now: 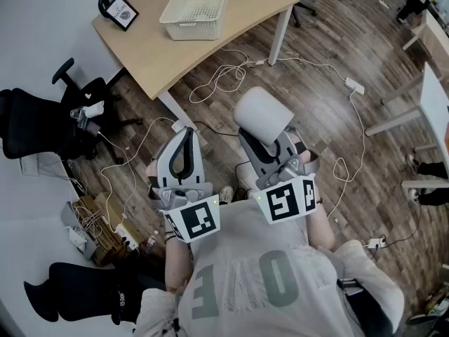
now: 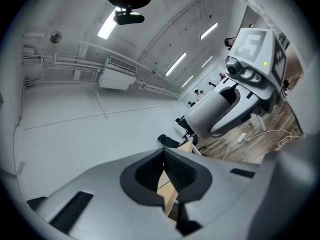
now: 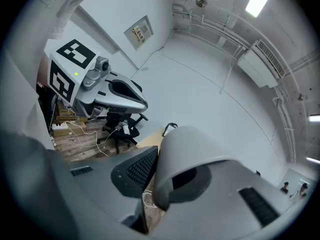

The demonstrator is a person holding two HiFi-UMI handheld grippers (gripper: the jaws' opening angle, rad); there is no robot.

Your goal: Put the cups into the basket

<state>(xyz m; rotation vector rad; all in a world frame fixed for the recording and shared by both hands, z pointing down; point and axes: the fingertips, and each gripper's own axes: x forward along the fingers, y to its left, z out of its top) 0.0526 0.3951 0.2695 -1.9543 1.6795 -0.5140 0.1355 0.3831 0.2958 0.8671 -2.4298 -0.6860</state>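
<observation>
A grey cup (image 1: 261,114) sits clamped in the right tongs (image 1: 270,137), well apart from the basket (image 1: 191,31); left tongs (image 1: 186,136) together.

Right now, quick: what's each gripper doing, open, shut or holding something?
Left gripper: fingers closed, nothing between them.
Right gripper: fingers closed on a plain white cup.

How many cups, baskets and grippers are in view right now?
Cups: 1, the cup held by the right gripper
Baskets: 1, the white basket on the table
Grippers: 2, the left gripper and the right gripper
Total: 4
</observation>
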